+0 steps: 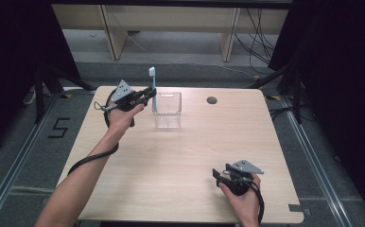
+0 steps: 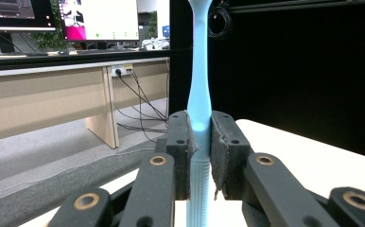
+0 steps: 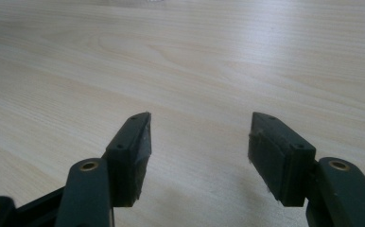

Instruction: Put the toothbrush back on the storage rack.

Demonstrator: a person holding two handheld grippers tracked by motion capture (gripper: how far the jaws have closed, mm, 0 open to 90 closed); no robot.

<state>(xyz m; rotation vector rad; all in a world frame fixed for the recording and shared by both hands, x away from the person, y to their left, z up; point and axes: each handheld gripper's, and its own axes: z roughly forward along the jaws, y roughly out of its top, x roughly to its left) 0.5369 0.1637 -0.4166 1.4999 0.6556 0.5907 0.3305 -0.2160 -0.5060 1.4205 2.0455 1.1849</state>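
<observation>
A light blue toothbrush (image 1: 152,81) stands upright, head up, gripped by its handle in my left gripper (image 1: 150,95), held above the table's far left next to a clear plastic box (image 1: 167,110). In the left gripper view the black pads (image 2: 182,142) press on both sides of the toothbrush (image 2: 200,85), whose handle runs down between the jaws. My right gripper (image 1: 219,176) rests low over the near right of the table, jaws pointing left. In the right gripper view it (image 3: 197,142) stands open with only bare wood between the pads.
The light wooden table (image 1: 180,156) has a round cable hole (image 1: 212,100) at the far right of centre. Beyond its far edge are desk legs and cables on a grey floor. Dark curtains flank both sides.
</observation>
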